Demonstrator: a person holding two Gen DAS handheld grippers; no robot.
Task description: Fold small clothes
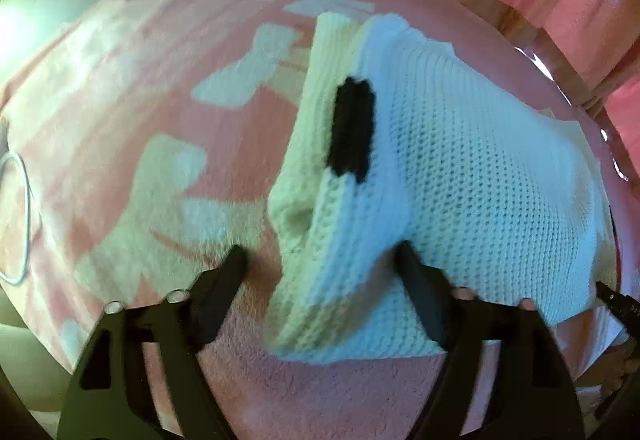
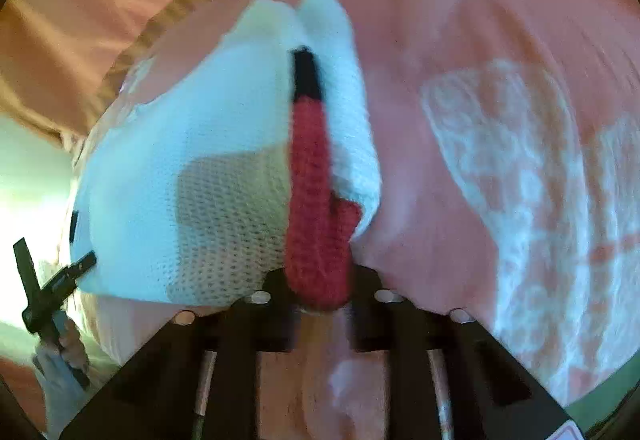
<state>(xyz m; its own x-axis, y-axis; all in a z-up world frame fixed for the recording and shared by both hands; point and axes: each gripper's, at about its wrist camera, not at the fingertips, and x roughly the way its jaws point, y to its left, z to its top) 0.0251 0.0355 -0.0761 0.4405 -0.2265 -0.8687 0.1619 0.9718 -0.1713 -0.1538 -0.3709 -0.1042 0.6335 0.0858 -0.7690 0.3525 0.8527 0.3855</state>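
Observation:
A small white knit sweater [image 1: 460,168] with a black patch [image 1: 354,128] lies on a pink blanket [image 1: 180,52]. My left gripper [image 1: 320,260] is open, its fingers either side of a bunched fold of the sweater's near edge. In the right wrist view the sweater [image 2: 192,144] shows a red and black knit strip [image 2: 312,200]. My right gripper [image 2: 316,280] is shut on the red end of that strip, at the sweater's near edge.
The pink blanket has white patterns [image 2: 500,168] and covers the surface. A wooden edge [image 1: 500,8] runs behind it. A white cord loop [image 1: 16,220] lies at the far left. The left gripper's tip and the hand holding it [image 2: 56,304] show at the right view's left edge.

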